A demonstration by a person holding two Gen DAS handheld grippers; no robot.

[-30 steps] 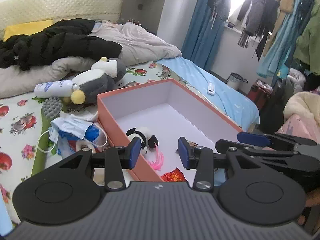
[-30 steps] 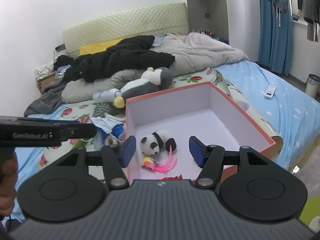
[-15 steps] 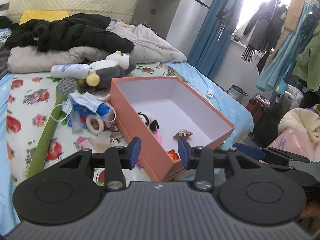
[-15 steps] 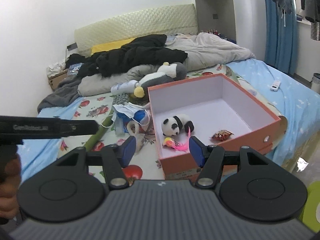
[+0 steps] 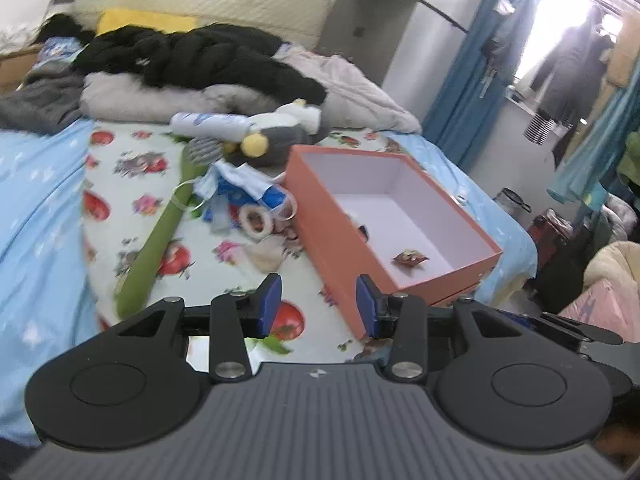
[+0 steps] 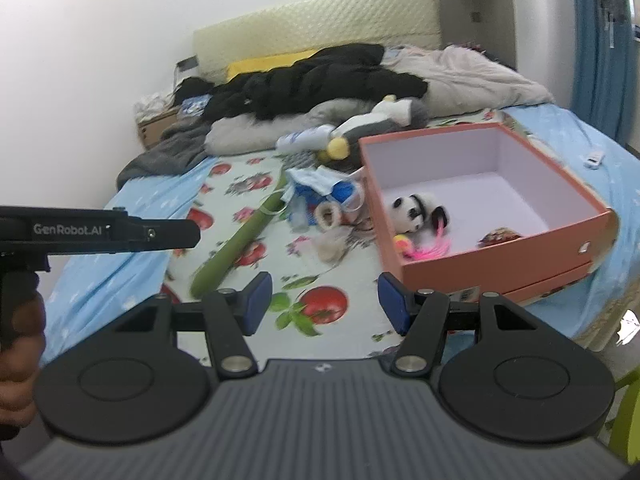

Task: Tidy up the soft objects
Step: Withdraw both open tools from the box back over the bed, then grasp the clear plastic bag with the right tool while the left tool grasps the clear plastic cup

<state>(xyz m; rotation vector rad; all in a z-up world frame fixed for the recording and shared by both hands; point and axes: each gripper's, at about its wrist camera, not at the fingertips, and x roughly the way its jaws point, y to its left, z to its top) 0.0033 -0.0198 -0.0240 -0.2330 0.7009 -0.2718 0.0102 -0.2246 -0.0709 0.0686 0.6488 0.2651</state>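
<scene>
both grippers empty above the bed's foot, box partly filled

the left gripper (image 5: 318,300) and the right gripper (image 6: 324,304) both hang over the foot edge of the bed (image 6: 132,272), jaws spread wide and holding nothing. neither touches any object.

the orange box (image 6: 496,256) sits at the bed's right foot corner, its near corner jutting over the edge. inside it, against the left wall, lie a small panda plush (image 6: 410,210) and a pink feathered toy (image 6: 420,245); a crumpled foil wrapper (image 6: 500,235) lies near the front wall. in the left view the panda is almost hidden behind the box wall.

outside the box, just beside its left wall, a loose heap gathers: a face mask (image 5: 244,178), a blue packet (image 6: 340,190) and a fuzzy ring (image 5: 257,220), touching or overlapping one another. a green long-handled brush (image 5: 156,240) runs from that heap toward the foot edge. further up, near the box's far left corner, a large penguin plush (image 6: 380,120) lies against a white bottle (image 5: 208,125), with dark and grey bedding (image 5: 192,60) piled toward the headboard.

the likely next job is fetching another soft item from the heap or the penguin. risks, as a judgement: the mask's ear loops appear tangled with the packet and ring, so a careless pinch could drag several things together. the penguin looks too bulky for a shallow grip and may slip. the overhanging box could tip off the corner if pushed or loaded at its front.
</scene>
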